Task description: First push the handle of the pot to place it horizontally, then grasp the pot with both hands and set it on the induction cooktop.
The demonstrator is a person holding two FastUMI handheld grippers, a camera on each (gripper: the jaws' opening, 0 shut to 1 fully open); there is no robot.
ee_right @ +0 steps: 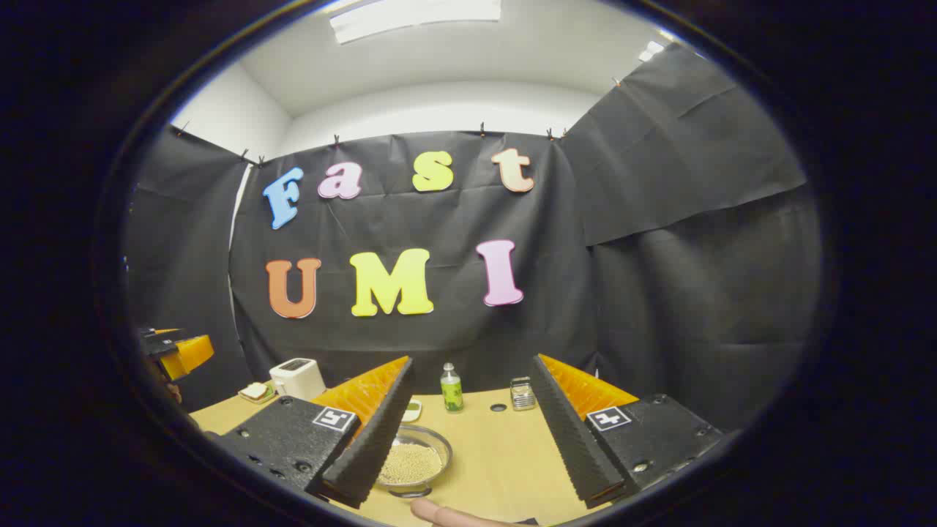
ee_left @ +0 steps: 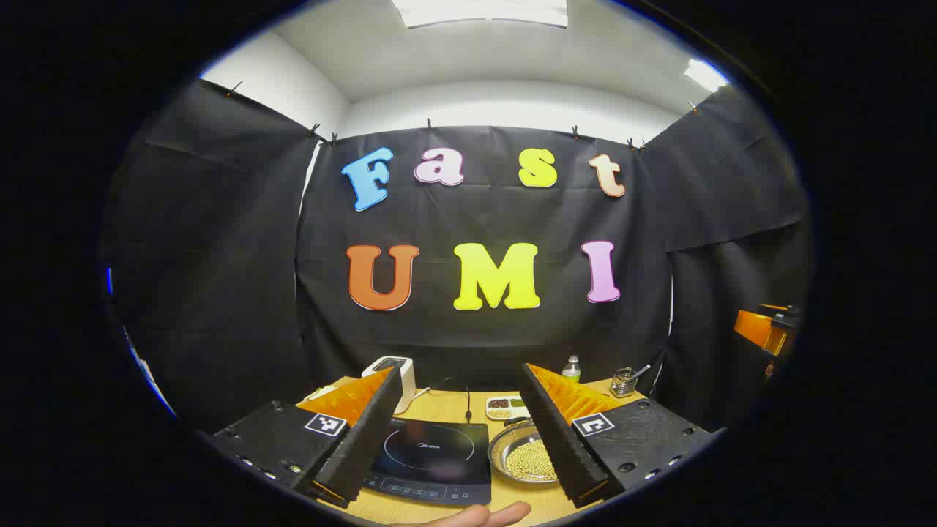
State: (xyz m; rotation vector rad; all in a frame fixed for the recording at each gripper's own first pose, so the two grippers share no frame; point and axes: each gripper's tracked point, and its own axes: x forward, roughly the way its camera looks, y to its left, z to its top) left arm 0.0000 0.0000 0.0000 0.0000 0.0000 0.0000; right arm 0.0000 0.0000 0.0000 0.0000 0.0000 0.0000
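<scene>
1. Fingers of the left gripper [ee_left: 460, 432] stand nearest in the left gripper view, spread wide with nothing between them; a fingertip of the person's hand [ee_left: 483, 516] shows at the bottom edge.
2. Between and beyond those fingers lies the induction cooktop [ee_left: 433, 461] on the wooden table [ee_left: 454, 406]. Just beside it, toward the view's right, sits the pot [ee_left: 528, 455], shallow, metal, filled with pale beans.
3. Its handle I cannot make out.
4. Right gripper view: the right gripper [ee_right: 468, 439] is likewise spread and empty, with the pot partly behind one finger and ahead of it.
5. Both grippers hover well above the pot. Neither looks clearly nearer, so I judge the handle push not yet begun.
</scene>
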